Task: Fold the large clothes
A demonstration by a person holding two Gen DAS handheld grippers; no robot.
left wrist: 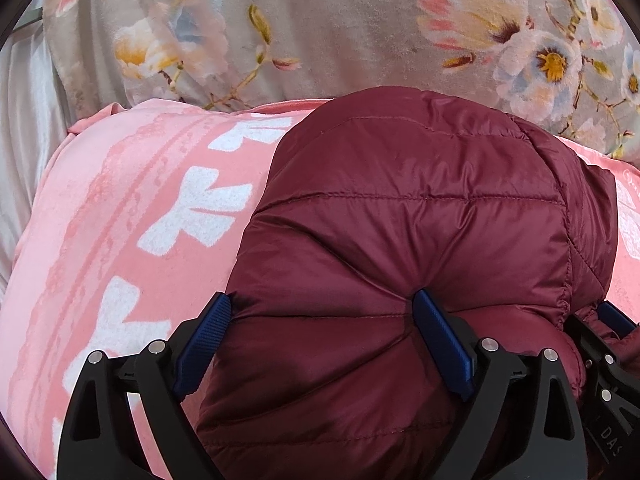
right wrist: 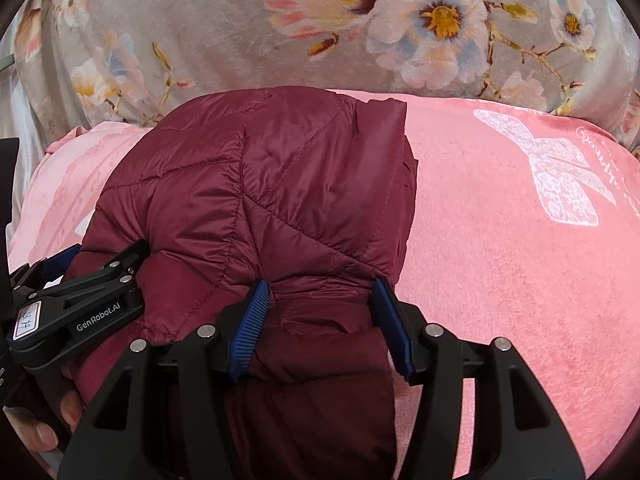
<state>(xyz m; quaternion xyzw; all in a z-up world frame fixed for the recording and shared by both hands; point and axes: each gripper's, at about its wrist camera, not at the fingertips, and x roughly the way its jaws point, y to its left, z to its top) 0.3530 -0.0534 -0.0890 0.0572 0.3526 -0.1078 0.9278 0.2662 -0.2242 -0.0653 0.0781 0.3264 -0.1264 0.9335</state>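
Jacket sits mid-frame on pink blanket, already bundled compact. Left gripper and right gripper fingers each clamp its near edge. Probably last fold or tidy left.

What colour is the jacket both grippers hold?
Dark maroon jacket, quilted with stitched seams; clearest in the left wrist view.

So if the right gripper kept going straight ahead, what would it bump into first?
The right gripper would push straight into the dark red puffy jacket, which already sits bunched between its fingers. Past the jacket lies the pink blanket, then probably the flowery grey blanket; depth is hard to judge.
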